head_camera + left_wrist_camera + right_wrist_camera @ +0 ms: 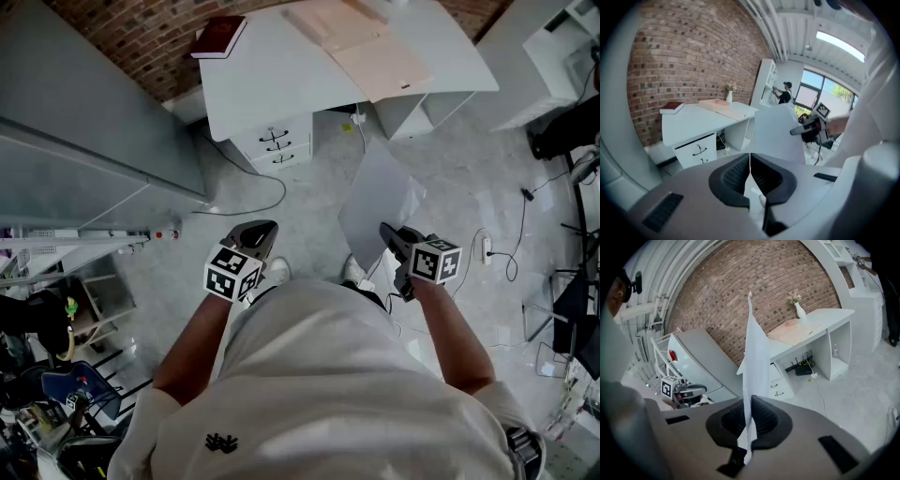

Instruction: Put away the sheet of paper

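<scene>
Right gripper (749, 420): pressed together on the sheet's bottom edge; grip firmly.
Sheet (375, 197): centre right of the head view, standing up from the jaws with its top loose; carry it slowly so it doesn't flap.
Left gripper (750, 171): pressed together, empty; free to steady the paper.
Desk (272, 75): top of frame, well apart; probably your goal.

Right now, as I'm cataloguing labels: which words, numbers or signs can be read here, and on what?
No text can be read anywhere.
Left marker cube, right marker cube: square coded patterns, no letters.
Shirt emblem: too small to read.
Red book: no title legible.
Sheet of paper: looks blank.
</scene>
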Demonstrator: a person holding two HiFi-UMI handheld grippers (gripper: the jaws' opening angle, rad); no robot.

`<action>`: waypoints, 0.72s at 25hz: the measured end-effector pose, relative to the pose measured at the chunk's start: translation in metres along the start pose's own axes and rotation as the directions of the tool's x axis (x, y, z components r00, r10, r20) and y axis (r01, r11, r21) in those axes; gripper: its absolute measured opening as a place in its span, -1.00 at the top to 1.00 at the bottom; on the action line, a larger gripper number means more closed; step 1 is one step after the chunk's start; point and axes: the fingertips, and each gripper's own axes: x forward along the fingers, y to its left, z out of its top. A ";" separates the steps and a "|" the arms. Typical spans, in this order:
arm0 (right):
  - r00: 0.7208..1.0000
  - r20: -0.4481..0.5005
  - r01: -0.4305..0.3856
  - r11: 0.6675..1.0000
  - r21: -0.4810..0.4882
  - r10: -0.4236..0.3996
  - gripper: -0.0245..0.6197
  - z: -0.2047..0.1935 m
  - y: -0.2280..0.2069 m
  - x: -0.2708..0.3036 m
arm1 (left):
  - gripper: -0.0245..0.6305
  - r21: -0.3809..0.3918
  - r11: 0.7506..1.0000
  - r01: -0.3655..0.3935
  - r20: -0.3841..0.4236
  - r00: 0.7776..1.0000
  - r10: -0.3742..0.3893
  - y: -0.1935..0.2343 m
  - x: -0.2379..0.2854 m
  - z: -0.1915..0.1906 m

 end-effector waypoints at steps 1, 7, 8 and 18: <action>1.000 -0.001 0.001 1.000 0.009 -0.001 0.84 -0.004 0.012 0.009 | 0.84 0.014 1.000 0.009 -0.008 1.000 -0.009 0.007 -0.013 -0.006; 0.999 0.036 0.021 0.997 0.077 -0.024 0.84 -0.016 0.068 0.054 | 0.84 0.019 0.997 0.070 -0.032 0.997 -0.070 0.054 -0.064 -0.035; 0.999 0.043 0.023 0.996 0.089 -0.027 0.84 -0.017 0.075 0.057 | 0.84 0.019 0.996 0.082 -0.035 0.996 -0.081 0.059 -0.067 -0.038; 0.991 0.127 0.006 0.973 0.230 -0.036 0.84 0.041 0.046 0.052 | 0.84 -0.052 0.987 0.153 0.013 0.988 -0.153 0.076 -0.007 0.010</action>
